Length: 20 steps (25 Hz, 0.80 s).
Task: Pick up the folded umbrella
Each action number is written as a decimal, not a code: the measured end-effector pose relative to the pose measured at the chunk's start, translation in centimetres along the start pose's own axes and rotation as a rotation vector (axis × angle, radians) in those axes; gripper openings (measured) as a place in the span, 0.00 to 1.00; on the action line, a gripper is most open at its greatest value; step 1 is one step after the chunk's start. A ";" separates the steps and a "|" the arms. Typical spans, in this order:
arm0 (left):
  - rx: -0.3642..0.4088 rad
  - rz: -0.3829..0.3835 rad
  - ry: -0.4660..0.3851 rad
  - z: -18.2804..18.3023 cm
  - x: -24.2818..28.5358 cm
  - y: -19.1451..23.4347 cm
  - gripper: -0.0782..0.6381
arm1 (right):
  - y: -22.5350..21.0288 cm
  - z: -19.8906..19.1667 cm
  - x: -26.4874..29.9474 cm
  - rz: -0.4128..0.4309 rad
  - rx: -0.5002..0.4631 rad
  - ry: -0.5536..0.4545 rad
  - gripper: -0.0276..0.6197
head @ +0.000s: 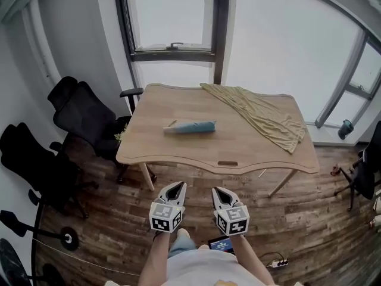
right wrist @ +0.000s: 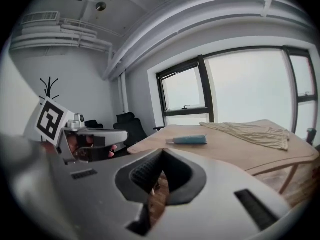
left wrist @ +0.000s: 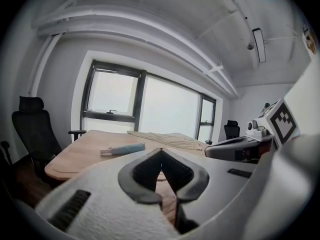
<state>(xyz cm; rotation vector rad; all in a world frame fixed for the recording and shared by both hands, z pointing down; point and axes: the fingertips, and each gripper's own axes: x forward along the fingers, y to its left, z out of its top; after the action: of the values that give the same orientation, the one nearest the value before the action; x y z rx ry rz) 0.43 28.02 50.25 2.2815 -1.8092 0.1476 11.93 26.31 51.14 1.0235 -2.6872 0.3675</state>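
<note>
The folded umbrella (head: pixel 190 127), blue with a pale handle end pointing left, lies on its side in the middle of the wooden table (head: pixel 178 154). Both grippers hang side by side over the floor, short of the table's near edge and well apart from the umbrella. My left gripper (head: pixel 176 187) is shut with nothing in it, and so is my right gripper (head: pixel 219 190). The left gripper view shows the umbrella (left wrist: pixel 122 149) beyond the closed tips (left wrist: pixel 161 152). In the right gripper view the umbrella (right wrist: pixel 187 140) lies ahead of the closed tips (right wrist: pixel 162 154).
A tan cloth (head: pixel 256 115) is draped over the table's right half, reaching its right edge. Black office chairs (head: pixel 83 115) (head: pixel 30 159) stand at the left, another chair (head: pixel 366 171) at the right. A power strip (head: pixel 280 262) lies on the floor. Windows stand behind the table.
</note>
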 end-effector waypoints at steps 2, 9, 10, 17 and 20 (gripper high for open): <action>-0.016 0.000 -0.014 0.5 0.2 0.0 0.14 | -0.6 0.1 -0.1 -0.011 -0.002 0.002 0.06; -0.033 0.009 -0.025 1.4 1.3 0.6 0.14 | -1.9 0.5 0.5 -0.019 0.005 0.011 0.06; -0.036 0.012 -0.023 1.2 1.8 1.0 0.14 | -2.1 0.3 0.9 -0.022 0.007 0.016 0.06; -0.040 0.028 -0.039 1.7 8.2 4.5 0.14 | -7.9 0.1 5.6 -0.085 0.040 0.033 0.06; -0.045 0.019 -0.036 2.6 12.1 6.7 0.14 | -10.9 1.4 8.6 -0.113 0.064 0.029 0.06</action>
<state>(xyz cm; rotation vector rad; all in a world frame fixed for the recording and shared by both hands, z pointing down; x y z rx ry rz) -3.43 14.48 51.11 2.2510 -1.8325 0.0686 12.83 12.72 54.10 1.1731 -2.5930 0.4450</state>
